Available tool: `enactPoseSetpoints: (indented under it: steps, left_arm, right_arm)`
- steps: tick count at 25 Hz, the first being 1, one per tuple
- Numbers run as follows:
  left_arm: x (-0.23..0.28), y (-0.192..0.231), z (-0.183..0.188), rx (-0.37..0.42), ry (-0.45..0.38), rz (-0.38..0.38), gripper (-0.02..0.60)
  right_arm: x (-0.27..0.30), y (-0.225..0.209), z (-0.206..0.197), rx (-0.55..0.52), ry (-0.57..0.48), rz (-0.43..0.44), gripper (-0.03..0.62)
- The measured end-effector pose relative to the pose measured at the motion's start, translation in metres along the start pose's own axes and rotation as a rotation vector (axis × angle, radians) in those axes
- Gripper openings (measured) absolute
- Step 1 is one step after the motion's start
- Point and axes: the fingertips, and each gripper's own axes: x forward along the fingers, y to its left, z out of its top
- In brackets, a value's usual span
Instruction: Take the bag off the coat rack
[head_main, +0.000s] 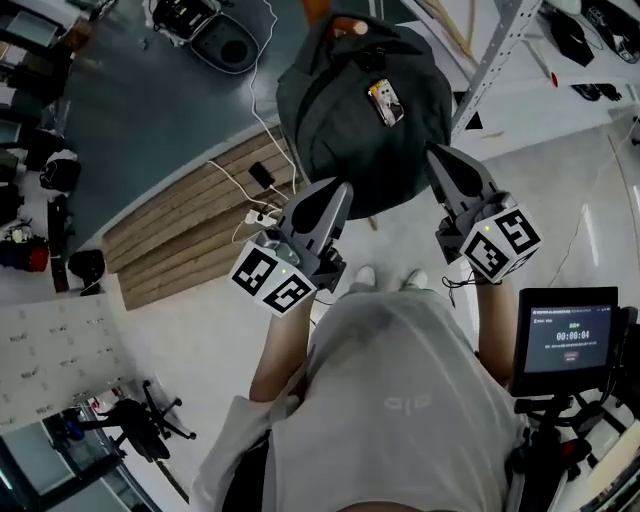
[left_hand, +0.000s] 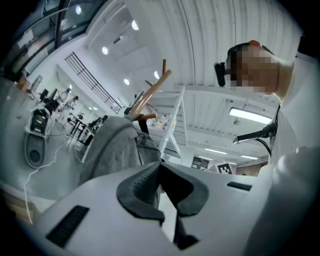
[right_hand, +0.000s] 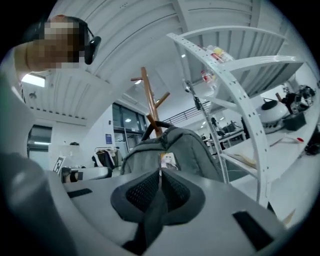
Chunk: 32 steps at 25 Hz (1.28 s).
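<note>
A dark grey backpack (head_main: 360, 110) with a small picture tag hangs from a brown wooden coat rack (right_hand: 148, 100); its black top handle loops over a peg. The backpack (right_hand: 172, 150) fills the middle of the right gripper view, and the same backpack (left_hand: 112, 147) shows left of centre in the left gripper view, with the rack (left_hand: 150, 95) above it. My left gripper (head_main: 340, 190) is shut and empty, just below the bag's lower left. My right gripper (head_main: 438, 155) is shut and empty, at the bag's lower right edge.
A white perforated metal shelf frame (head_main: 500, 55) stands right of the bag. Wooden floor boards (head_main: 190, 235) with a white cable and power strip lie at the left. A small screen on a stand (head_main: 565, 340) is at the right, beside the person's body (head_main: 400, 410).
</note>
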Motion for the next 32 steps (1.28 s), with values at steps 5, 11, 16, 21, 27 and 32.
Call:
enactPoseSetpoints:
  steps: [5, 11, 16, 21, 27, 32]
  left_arm:
    - [-0.002, 0.024, 0.047, 0.115, -0.096, 0.133, 0.006]
    - [-0.004, 0.038, 0.093, 0.267, -0.106, 0.215, 0.059]
    - [0.004, 0.043, 0.096, 0.347, -0.037, 0.245, 0.147]
    - [0.012, 0.053, 0.087, 0.397, 0.021, 0.301, 0.177]
    - [0.010, 0.074, 0.075, 0.396, 0.014, 0.361, 0.224]
    - [0.009, 0.074, 0.074, 0.394, -0.011, 0.368, 0.224]
  right_arm:
    - [0.050, 0.015, 0.054, -0.106, -0.046, 0.155, 0.011]
    - [0.087, 0.035, 0.098, -0.301, -0.054, 0.175, 0.012]
    - [0.091, 0.025, 0.111, -0.314, -0.055, 0.145, 0.053]
    - [0.086, -0.001, 0.111, -0.352, -0.035, 0.066, 0.144]
    - [0.089, -0.026, 0.071, -0.344, 0.069, 0.029, 0.232]
    - [0.090, -0.044, 0.039, -0.296, 0.118, -0.012, 0.230]
